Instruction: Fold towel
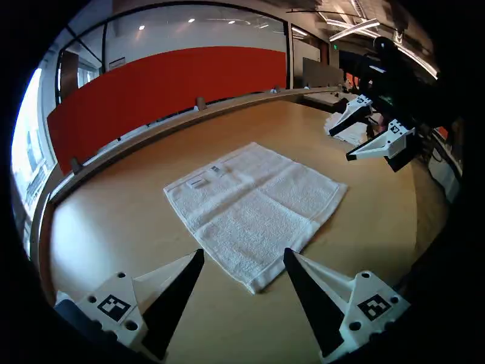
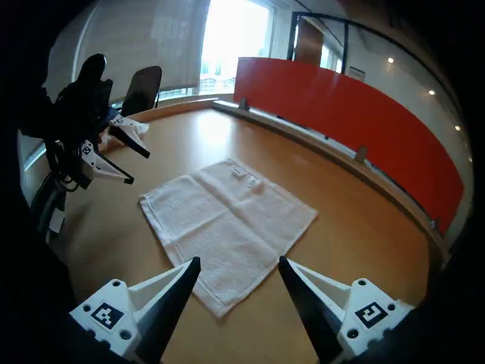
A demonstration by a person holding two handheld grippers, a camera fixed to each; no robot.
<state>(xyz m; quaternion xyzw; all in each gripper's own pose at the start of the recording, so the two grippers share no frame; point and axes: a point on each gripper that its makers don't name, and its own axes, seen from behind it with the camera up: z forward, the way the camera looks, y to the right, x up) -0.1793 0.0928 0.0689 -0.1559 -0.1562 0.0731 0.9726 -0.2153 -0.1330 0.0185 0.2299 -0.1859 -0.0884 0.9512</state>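
A white towel (image 1: 254,206) (image 2: 224,224) lies spread flat on the wooden table (image 1: 121,224) (image 2: 364,242), with two small labels near its far edge. My left gripper (image 1: 242,252) hovers open just above the towel's near corner, nothing between its fingers. In the right gripper view, my right gripper (image 2: 237,259) is also open over the towel corner nearest to it. Each gripper shows in the other's view, held above the table beyond the towel: the right gripper (image 1: 339,145) and the left gripper (image 2: 139,168), both with fingers apart.
A red partition panel (image 1: 170,91) (image 2: 364,127) runs behind the table's raised rim (image 1: 182,121). A crumpled white cloth (image 1: 351,130) (image 2: 130,128) lies at the table's far end. Dark chairs (image 2: 142,88) stand by the bright window.
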